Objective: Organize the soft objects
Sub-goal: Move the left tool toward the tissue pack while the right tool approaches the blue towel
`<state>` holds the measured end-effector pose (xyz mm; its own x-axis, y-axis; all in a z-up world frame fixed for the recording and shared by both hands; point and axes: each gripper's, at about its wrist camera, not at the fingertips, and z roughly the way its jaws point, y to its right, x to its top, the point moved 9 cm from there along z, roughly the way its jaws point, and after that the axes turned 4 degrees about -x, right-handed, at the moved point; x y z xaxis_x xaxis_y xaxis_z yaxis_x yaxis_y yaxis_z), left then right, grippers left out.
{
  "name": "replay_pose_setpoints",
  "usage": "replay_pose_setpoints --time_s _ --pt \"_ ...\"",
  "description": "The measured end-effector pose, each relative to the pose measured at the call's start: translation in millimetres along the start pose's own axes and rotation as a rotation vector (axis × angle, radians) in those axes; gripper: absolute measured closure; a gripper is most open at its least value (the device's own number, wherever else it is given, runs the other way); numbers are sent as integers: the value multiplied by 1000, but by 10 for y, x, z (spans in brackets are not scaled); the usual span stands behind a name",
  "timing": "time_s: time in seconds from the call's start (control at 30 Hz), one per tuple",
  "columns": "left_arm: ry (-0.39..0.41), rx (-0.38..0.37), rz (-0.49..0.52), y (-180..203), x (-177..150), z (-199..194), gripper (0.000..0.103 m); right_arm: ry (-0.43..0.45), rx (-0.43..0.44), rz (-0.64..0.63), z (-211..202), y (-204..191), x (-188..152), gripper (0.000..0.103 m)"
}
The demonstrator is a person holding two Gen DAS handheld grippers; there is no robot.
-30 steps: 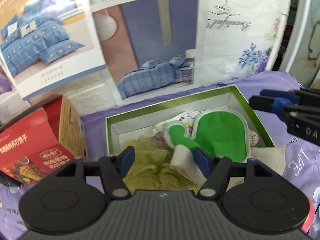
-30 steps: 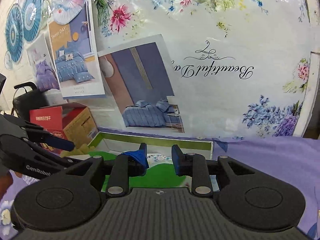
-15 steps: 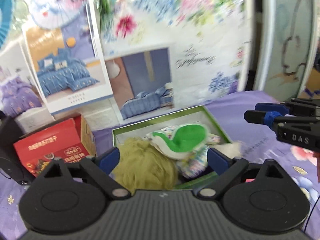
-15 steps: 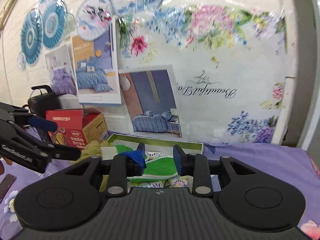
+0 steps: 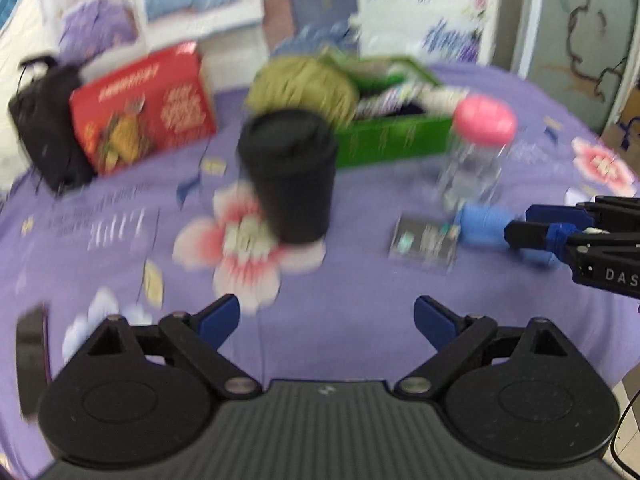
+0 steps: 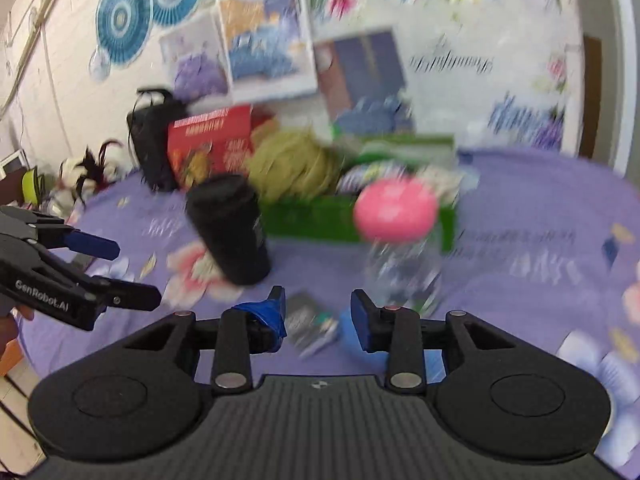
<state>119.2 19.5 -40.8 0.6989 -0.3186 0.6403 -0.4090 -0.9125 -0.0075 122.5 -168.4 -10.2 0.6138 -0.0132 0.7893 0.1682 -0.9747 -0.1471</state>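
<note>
Your left tongs (image 5: 326,322) gape wide and empty, your right tongs (image 6: 316,318) have just been opening on nothing; the olive fluffy bundle (image 5: 304,88) sits ahead in the green cardboard box (image 5: 392,140), so withdraw steadily.

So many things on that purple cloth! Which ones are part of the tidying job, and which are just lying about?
Part of the job:
- green box
- olive fluffy bundle
- patterned cloth items inside the box

Lying about:
- black lidded cup
- pink-lidded jar
- red carton
- black bag
</note>
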Motion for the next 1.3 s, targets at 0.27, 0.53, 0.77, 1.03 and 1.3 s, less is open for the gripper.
replay_pose_setpoints --time_s 0.27,0.53,0.77,1.03,1.3 --pt "-93 43 -89 -324 -518 37 8 -27 -2 -44 449 -220 -46 83" --pt "-84 61 -117 -494 -530 46 8 -109 -8 87 884 -23 -101 79" --pt "-82 60 -136 -544 -528 42 8 -110 69 148 738 -230 -185 77" --pt "-89 66 -133 -543 -541 43 8 -37 30 94 556 -275 -42 77" --pt "-83 85 -120 -539 -521 23 8 -172 1 140 963 16 -148 74"
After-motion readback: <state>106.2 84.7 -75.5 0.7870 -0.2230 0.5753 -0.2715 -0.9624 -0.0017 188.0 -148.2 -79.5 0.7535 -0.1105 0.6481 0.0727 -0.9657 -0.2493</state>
